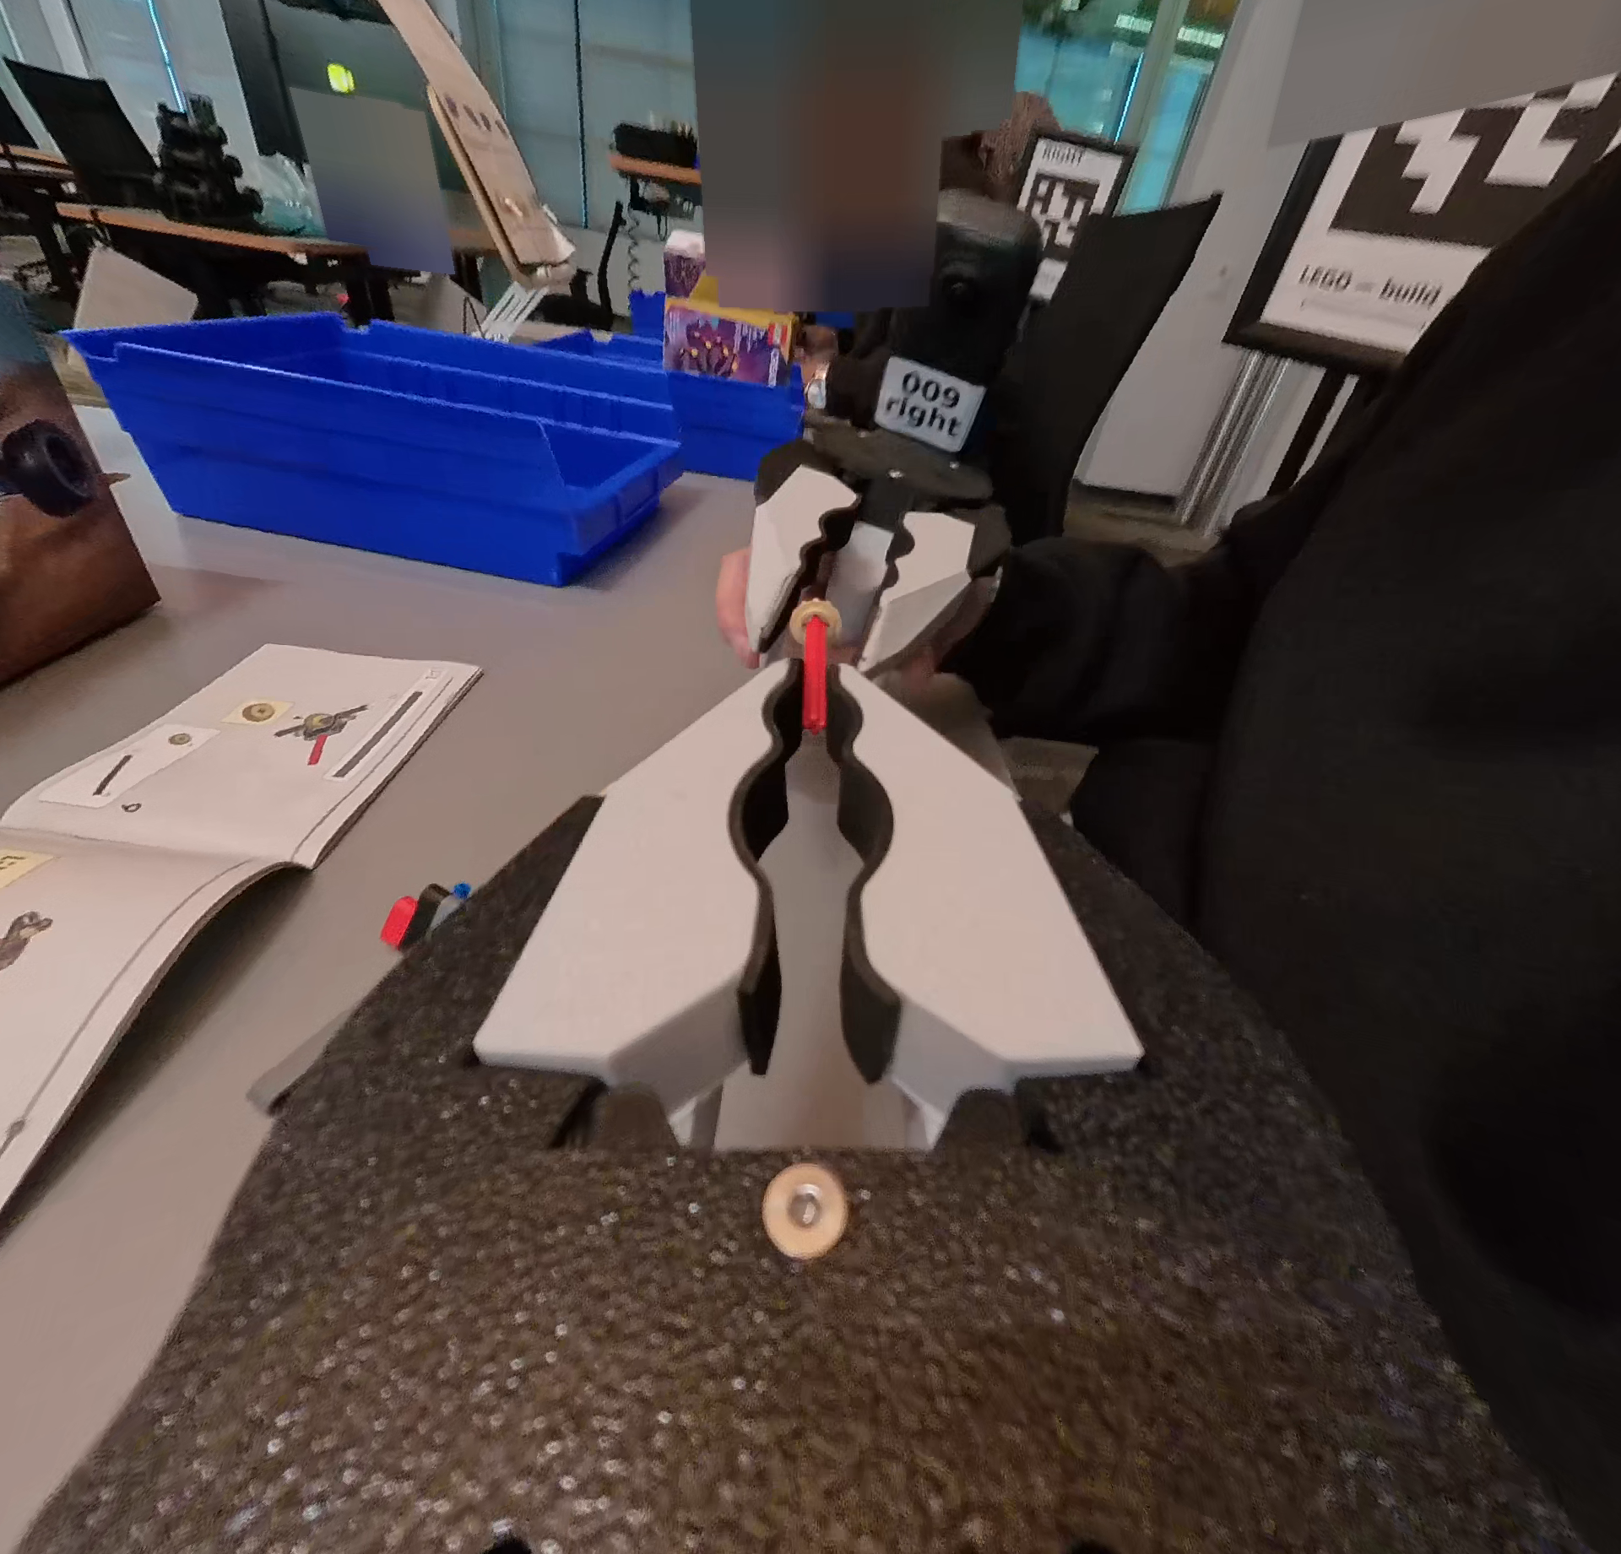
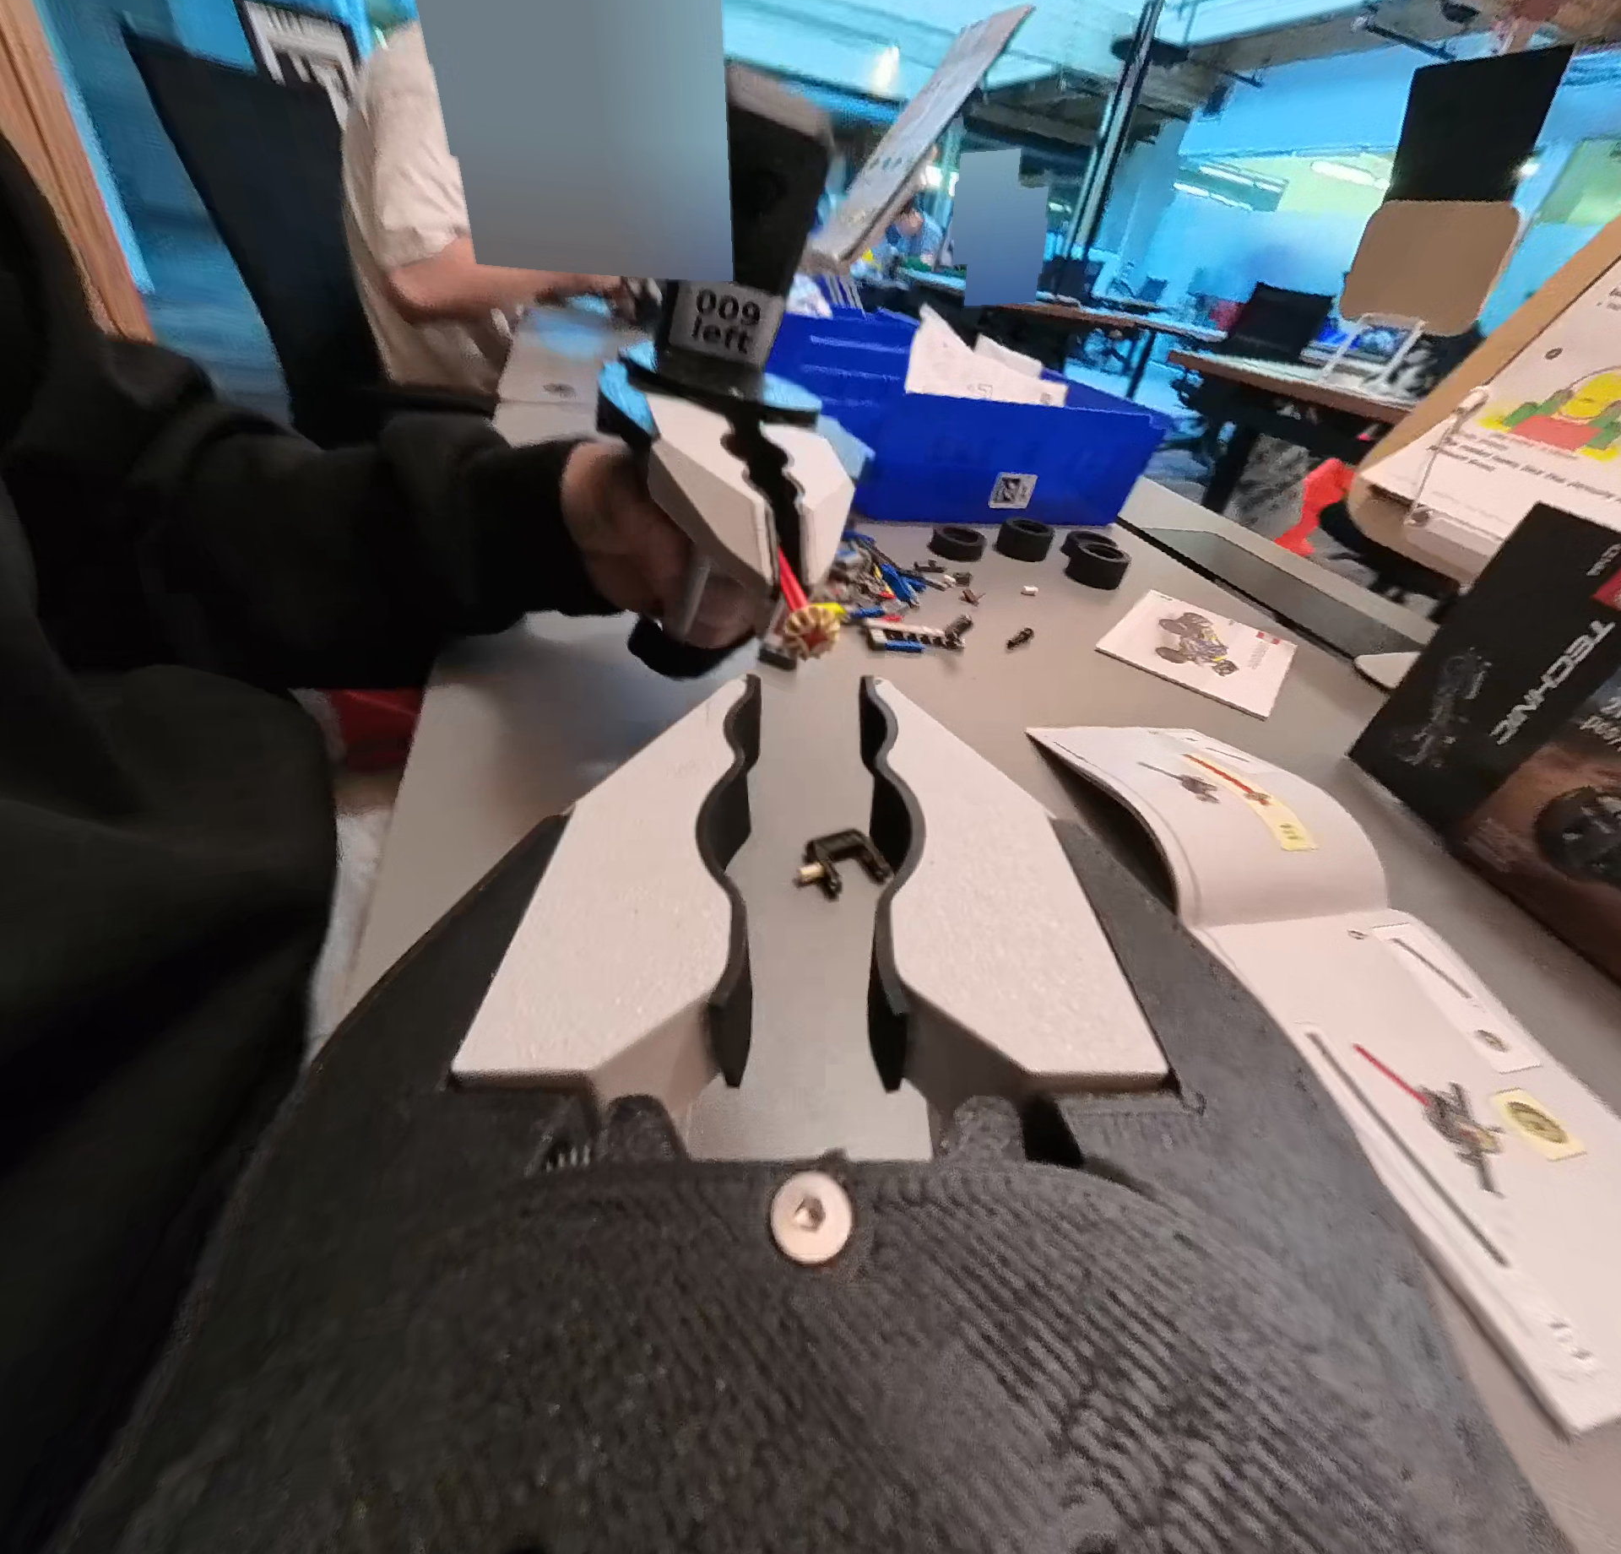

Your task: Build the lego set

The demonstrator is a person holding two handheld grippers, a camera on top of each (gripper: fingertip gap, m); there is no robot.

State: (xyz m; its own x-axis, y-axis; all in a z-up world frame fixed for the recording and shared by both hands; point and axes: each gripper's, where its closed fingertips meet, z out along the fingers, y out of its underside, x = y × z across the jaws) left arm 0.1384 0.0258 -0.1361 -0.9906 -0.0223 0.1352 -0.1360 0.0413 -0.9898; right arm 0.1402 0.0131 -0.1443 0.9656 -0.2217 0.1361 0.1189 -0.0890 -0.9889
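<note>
My left gripper [image 1: 811,689] is shut on a red axle [image 1: 814,679] that sticks out past its tips. A tan gear [image 1: 816,617] sits on the axle's far end. The right wrist view shows the same left gripper [image 2: 787,584] held above the table, with the red axle [image 2: 789,587] and the tan gear [image 2: 800,626] pointing at the camera. My right gripper [image 2: 809,687] is open and empty, with its tips just short of the gear. It faces the left gripper in the left wrist view [image 1: 829,626]. A small black piece [image 2: 838,863] lies on the table below its fingers.
Blue bins [image 1: 395,459] [image 2: 991,451] stand at the back of the grey table [image 2: 1009,687]. An open instruction booklet [image 1: 246,766] [image 2: 1272,854], a dark set box [image 2: 1509,679], a leaflet [image 2: 1197,652], black tyres [image 2: 1026,538] and a pile of loose pieces [image 2: 886,582] lie around. Left and right tips are no more than a few centimetres apart. My right gripper's tips are some 11 centimetres from the small black piece [image 2: 838,863].
</note>
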